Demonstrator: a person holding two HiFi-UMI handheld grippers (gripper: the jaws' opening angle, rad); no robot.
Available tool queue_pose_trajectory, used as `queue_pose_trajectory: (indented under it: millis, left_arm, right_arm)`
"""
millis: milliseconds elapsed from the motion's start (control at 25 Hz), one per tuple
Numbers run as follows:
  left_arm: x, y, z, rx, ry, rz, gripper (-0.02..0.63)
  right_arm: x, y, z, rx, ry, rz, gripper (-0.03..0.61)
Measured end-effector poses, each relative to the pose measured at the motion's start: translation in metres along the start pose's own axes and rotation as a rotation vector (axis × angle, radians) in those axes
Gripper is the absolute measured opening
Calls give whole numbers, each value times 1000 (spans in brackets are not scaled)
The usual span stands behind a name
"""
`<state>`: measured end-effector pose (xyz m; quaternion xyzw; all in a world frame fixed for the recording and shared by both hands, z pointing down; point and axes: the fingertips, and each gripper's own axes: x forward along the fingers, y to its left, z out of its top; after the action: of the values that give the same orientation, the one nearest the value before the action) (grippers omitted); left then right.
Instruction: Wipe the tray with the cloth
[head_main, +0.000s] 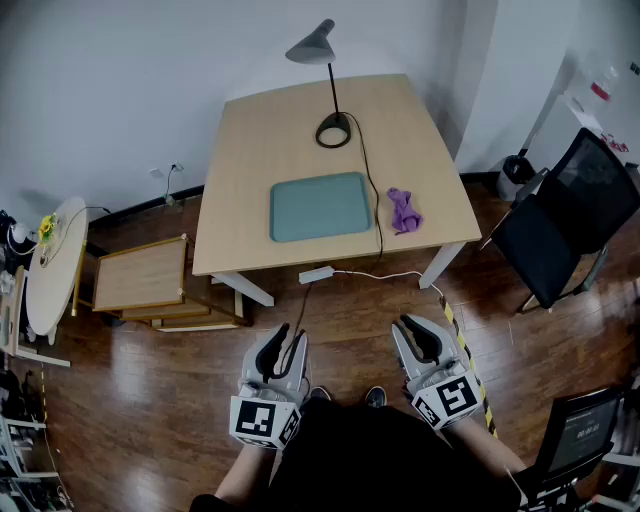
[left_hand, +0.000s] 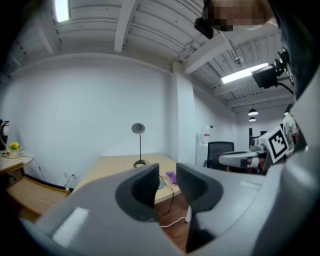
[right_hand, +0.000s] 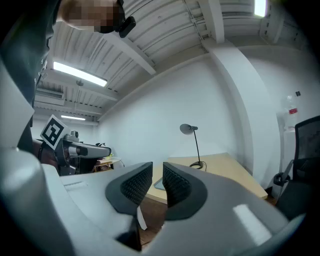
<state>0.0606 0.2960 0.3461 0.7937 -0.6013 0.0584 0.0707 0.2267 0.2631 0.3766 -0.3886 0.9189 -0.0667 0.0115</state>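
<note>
Jaws stand apart on both tools: the left gripper (left_hand: 167, 182) shows a clear gap between its dark pads with nothing in it, and the right gripper (right_hand: 157, 182) shows a narrower gap, also with nothing in it. Both are held low and close to the person's body, above the dark wooden floor (head_main: 150, 380), pointing toward the tabletop (head_main: 260, 140) but well short of it. A white power strip (head_main: 316, 274) lies on the floor just before the tabletop's near edge, with a white cable trailing off to the right. On the light wood surface the tray (head_main: 320, 206), a teal rectangle with rounded corners, lies flat toward the near side. The cloth (head_main: 403, 211), purple and crumpled, lies to the tray's right, not touching it and close to the tabletop's right edge. A black cord (head_main: 374, 190) runs between tray and cloth, from the near edge back to the lamp (head_main: 333, 130), which stands behind the tray on a black ring base, its grey shade angled to the left. Off to the left stand low wooden side tables (head_main: 140, 275) and a round white table (head_main: 55, 265); to the right stands a black office chair (head_main: 570, 215).
</note>
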Motion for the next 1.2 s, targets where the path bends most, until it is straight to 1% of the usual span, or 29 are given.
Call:
queue_pose_trajectory:
  millis: [200,360,520,600,680,800,920,1000,1080,1120,1200]
  left_arm:
    - [14,-1,0,19,12,-5,130]
    - [37,20,-3,12,22,0,129]
    - [70,56,-9,1,16,-6,129]
    - [88,85,-12,4,23,-7,130]
    - [108,116,-18,4,46,-11,134]
    - [136,157,-36,-20,84,-42,149]
    - [160,193,-60,-43,117,-66,152]
    - [170,213,-77,-57,156,-62,152]
    - [176,229,-95,-78,200,-51,152]
    - [177,235,-104,-90,222,-44,152]
    - [180,247,-120,-109,261,-31,152]
  right_arm:
    - [10,-19,-1,8,-4,-12,67]
    - [31,-34,-4,9,1,-32,67]
    - [59,-49,-17,-8,34,-76,67]
    - [82,-59,-23,-24,60,-111,67]
    - [107,-74,-31,-26,97,-163,67]
    - [135,-111,-52,24,181,-265,69]
    - [154,-163,-79,52,291,-377,93]
    - [161,-200,-100,41,384,-451,129]
    - [166,-239,-127,24,489,-521,146]
    - [168,-257,-143,28,548,-549,154]
    - [174,-288,-180,72,666,-589,185]
